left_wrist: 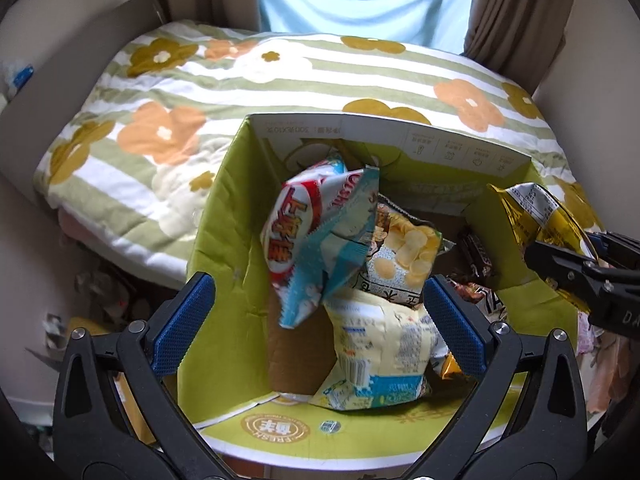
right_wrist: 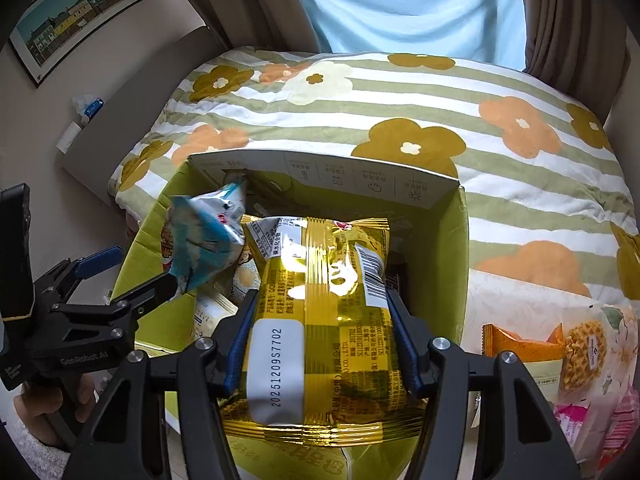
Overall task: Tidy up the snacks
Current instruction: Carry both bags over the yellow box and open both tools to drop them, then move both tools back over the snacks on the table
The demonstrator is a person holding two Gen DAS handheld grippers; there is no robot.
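Over the open green cardboard box (left_wrist: 208,248), both my tools hang nose-down. My left fingers (left_wrist: 316,322) stand spread wide with nothing pressed between them; just beyond and between their tips, the red, white and blue crinkled snack bag (left_wrist: 316,240) is clear of both pads above the box interior, apparently dropping. Below it lie a pale yellow packet (left_wrist: 380,356) and a chip bag printed with round crisps (left_wrist: 404,256), resting on the box floor. My right fingers (right_wrist: 322,340) are clamped on the shiny gold foil snack bag (right_wrist: 320,312), pads pressing both its sides, held above the box's near half. Farther off, the box's white flap (right_wrist: 360,180) leans toward the striped floral quilt (right_wrist: 400,100). Risks, as I judge them: the loose bag could catch on the box wall and spill outside; the slick foil could slip if my squeeze eases.
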